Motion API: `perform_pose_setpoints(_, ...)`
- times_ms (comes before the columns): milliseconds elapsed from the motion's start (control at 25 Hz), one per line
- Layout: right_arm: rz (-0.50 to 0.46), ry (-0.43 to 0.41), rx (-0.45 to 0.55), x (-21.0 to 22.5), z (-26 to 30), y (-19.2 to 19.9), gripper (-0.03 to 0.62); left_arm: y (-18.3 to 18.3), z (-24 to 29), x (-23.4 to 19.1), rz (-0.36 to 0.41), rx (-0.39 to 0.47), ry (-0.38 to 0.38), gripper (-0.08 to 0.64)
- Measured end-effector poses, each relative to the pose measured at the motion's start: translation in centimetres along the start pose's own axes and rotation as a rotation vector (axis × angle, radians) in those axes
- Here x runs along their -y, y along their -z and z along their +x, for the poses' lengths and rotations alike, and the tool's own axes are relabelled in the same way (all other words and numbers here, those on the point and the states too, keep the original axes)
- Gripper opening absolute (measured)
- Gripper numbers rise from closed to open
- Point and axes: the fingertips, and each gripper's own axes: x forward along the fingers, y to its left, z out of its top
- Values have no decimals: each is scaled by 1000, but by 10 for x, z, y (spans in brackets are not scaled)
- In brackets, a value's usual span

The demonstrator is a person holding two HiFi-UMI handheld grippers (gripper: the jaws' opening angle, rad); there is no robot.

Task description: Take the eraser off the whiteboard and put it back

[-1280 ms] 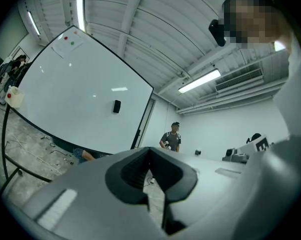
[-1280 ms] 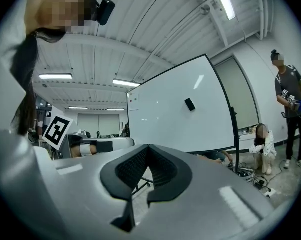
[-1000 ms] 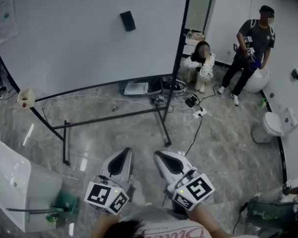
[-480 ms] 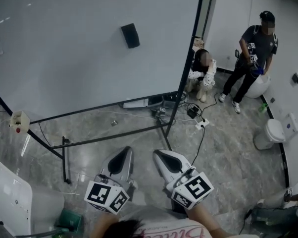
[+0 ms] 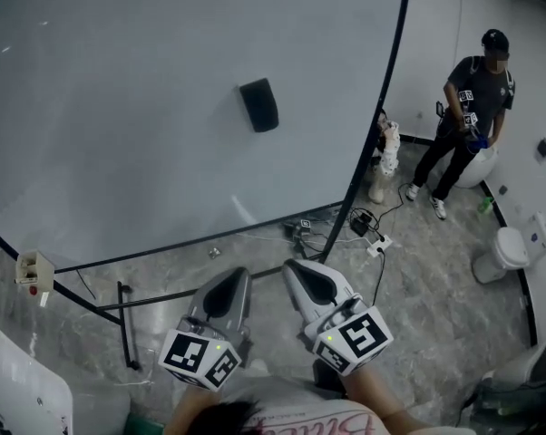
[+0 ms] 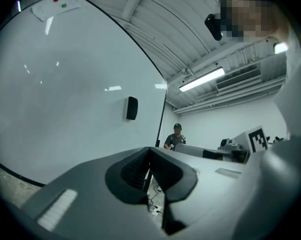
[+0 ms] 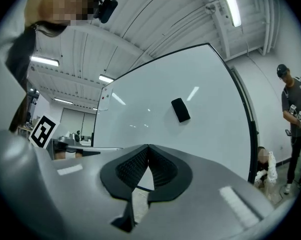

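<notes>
Currently, the left gripper [image 5: 239, 275] and right gripper [image 5: 292, 267] are both fully closed, tips meeting, with nothing between them. The eraser [image 5: 258, 105] sits on the whiteboard [image 5: 119, 107], ahead of and above both grippers, well apart from their tips.

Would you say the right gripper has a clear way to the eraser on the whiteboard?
Probably yes: nothing stands between the right gripper and the eraser on the bare whiteboard. Its jaws are shut and it is short of the board, so it must approach and open.
</notes>
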Motion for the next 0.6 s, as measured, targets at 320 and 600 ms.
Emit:
perform_pose_setpoints(320, -139, 76, 60, 32, 67, -50, 97, -7, 23, -35, -18, 0, 5, -2)
perform_pose_setpoints(600, -235, 178, 106, 75, 119, -101, 201, -12, 34, -49, -16, 13, -21, -2)
